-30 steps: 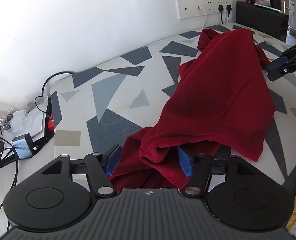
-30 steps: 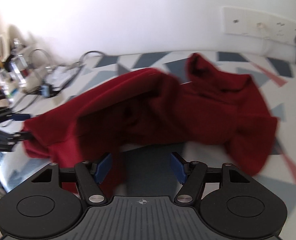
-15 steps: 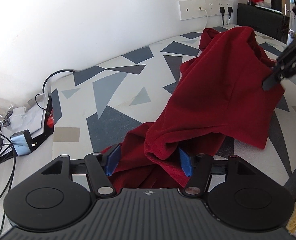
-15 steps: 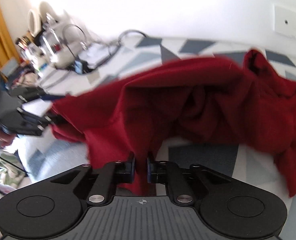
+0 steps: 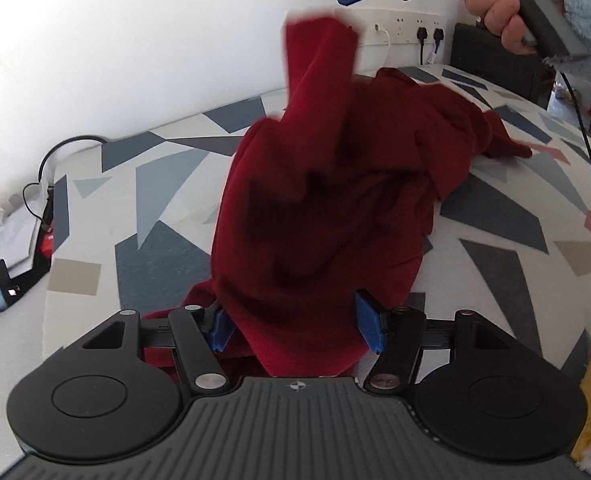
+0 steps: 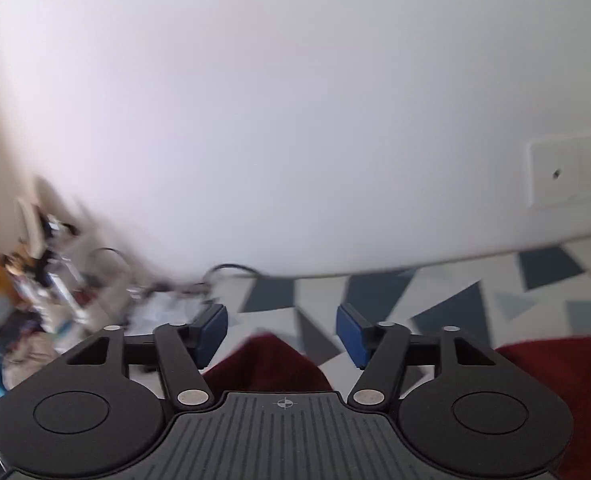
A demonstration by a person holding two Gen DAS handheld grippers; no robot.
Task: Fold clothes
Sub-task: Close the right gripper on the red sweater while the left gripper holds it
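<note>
From the left wrist view, one red garment (image 5: 327, 208) lies bunched on the patterned bed (image 5: 515, 248), one flap caught airborne. It looks soft, light and limp; grip at a hem or corner. The left gripper (image 5: 295, 326) stands wide with cloth between its pads, grip uncertain. From the right wrist view, the right gripper (image 6: 281, 330), jaws just opened, holds nothing above the garment.
</note>
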